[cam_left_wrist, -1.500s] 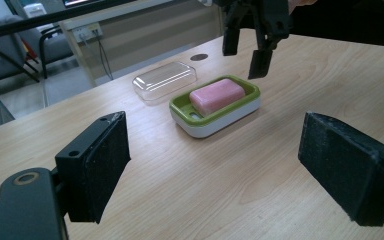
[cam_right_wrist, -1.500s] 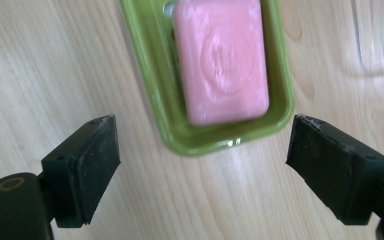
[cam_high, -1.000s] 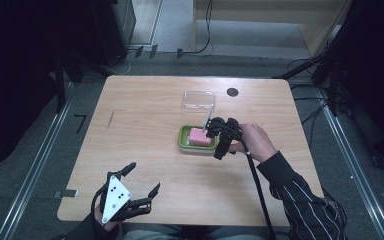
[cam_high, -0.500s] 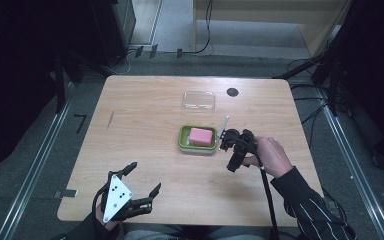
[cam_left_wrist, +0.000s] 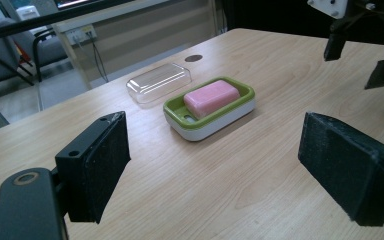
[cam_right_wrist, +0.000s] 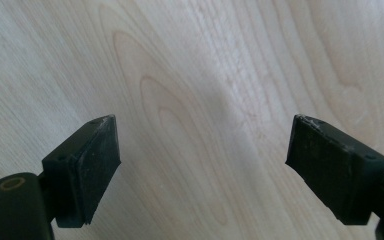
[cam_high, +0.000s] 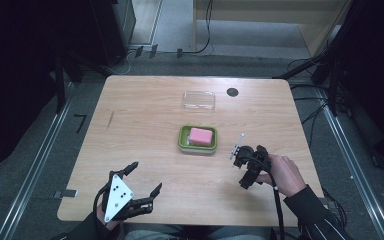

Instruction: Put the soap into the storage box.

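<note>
Pink soap (cam_high: 201, 136) sits in green dish (cam_high: 182, 140) mid-desk (cam_high: 145, 110). Clear lid (cam_high: 199, 100) lies just behind dish. Right claw (cam_high: 245, 167) right of dish, jaws apart, empty. Left claw (cam_high: 141, 185) spread wide, empty, near desk's front edge. Likely next: fetch lid, cover dish.

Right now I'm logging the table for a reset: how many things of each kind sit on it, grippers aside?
Pink soap bar: 1
Green soap dish: 1
Clear lid: 1
Total: 3
</note>
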`<state>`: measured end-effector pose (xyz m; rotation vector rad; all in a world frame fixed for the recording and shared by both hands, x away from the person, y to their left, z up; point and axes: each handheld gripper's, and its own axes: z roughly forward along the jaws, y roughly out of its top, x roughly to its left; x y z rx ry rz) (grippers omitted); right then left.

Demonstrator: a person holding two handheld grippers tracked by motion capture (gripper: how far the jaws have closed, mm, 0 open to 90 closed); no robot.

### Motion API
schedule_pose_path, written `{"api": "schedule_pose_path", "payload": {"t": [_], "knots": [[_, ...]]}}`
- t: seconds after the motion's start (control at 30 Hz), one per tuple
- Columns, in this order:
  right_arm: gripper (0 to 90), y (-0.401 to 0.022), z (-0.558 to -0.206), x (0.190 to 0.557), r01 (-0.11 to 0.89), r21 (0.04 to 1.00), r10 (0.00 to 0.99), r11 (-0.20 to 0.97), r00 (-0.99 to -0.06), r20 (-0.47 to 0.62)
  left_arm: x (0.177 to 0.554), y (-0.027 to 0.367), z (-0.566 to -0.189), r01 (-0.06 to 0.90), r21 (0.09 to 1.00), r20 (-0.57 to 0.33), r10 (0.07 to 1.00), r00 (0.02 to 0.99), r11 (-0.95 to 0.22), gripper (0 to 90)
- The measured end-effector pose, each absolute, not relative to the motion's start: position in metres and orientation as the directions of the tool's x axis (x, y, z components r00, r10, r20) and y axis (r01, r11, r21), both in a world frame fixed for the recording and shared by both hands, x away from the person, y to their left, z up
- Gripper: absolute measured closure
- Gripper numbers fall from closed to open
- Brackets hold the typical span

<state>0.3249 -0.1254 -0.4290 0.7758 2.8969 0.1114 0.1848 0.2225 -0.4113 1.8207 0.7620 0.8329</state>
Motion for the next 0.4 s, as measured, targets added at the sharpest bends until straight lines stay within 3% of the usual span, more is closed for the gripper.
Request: {"api": "schedule_pose_path", "payload": {"t": [0.4], "knots": [[14.4, -0.143, -0.445, 0.306, 0.523, 0.103, 0.532, 0.846, -0.838, -0.121, 0.186, 0.221, -0.411, 0.138, 0.928, 0.211, 0.795, 0.568, -0.345, 13.7]]}}
